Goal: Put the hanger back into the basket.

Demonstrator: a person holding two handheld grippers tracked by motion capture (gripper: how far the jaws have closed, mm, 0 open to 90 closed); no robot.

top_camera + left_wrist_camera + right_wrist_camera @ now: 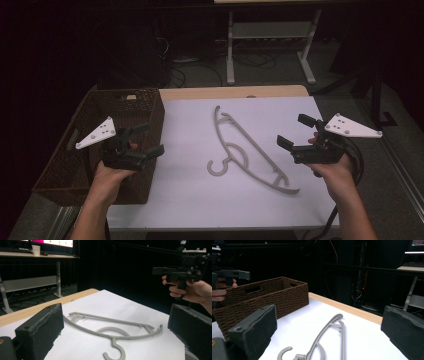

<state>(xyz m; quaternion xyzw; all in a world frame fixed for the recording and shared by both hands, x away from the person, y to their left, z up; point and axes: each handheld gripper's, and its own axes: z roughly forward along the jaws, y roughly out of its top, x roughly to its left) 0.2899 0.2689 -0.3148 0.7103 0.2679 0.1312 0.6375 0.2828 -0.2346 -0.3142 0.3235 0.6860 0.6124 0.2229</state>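
Observation:
A grey plastic hanger (254, 146) lies flat on the white table (190, 200), its hook toward the near side. To its left, my left gripper (151, 138) hovers open beside the basket with nothing in it. In the left gripper view the hanger (112, 319) lies ahead, framed by the wide-apart jaws of the left gripper (116, 315). My right gripper (292, 130) is open at the hanger's right, held above the table. The right gripper (330, 312) looks over the hanger (343, 342) between its spread jaws.
A brown woven basket (75, 145) stands on the table's left side, also seen as the basket (274, 297) in the right gripper view. A light wooden strip (225, 93) edges the table's far side. Beyond stand a white desk frame (270, 35) and floor cables.

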